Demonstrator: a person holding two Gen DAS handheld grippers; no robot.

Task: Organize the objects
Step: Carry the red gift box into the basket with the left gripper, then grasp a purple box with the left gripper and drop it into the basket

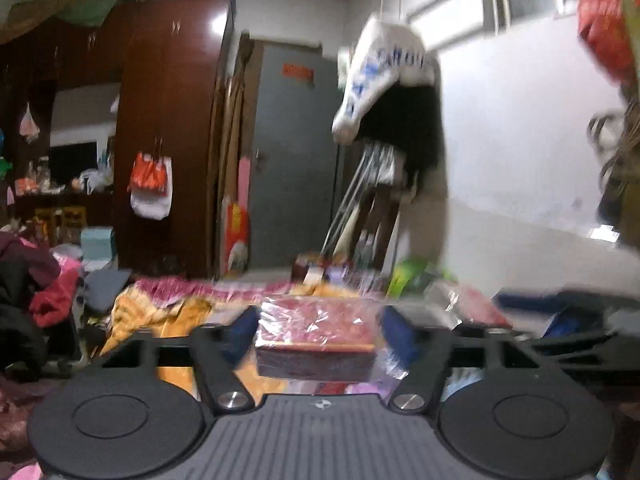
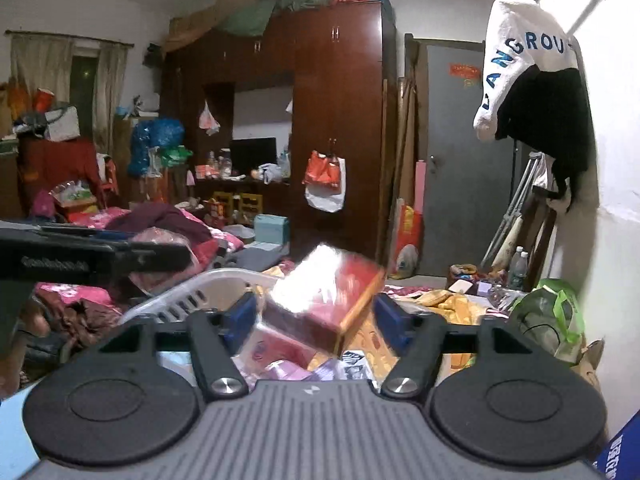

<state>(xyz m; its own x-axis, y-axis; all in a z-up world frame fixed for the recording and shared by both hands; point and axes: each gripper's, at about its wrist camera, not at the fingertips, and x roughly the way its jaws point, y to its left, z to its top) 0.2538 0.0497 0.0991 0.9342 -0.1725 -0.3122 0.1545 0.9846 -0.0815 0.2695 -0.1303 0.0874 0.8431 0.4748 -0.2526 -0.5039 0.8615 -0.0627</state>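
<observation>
A red box wrapped in clear plastic (image 1: 316,336) sits between the blue pads of my left gripper (image 1: 318,330), which is closed on its sides. In the right wrist view the same kind of red box (image 2: 324,300) is tilted and blurred between the pads of my right gripper (image 2: 316,314); the pads stand beside it with small gaps, so the hold is unclear. The left gripper's body (image 2: 92,258) shows at the left of the right wrist view.
A white laundry basket (image 2: 192,296) lies behind the right gripper on the cluttered bed. Pink packets (image 2: 280,356) and yellow cloth (image 1: 160,312) lie under the box. A green bag (image 2: 548,316) and bottles stand at the right by the wall. A dark wardrobe (image 2: 336,120) stands behind.
</observation>
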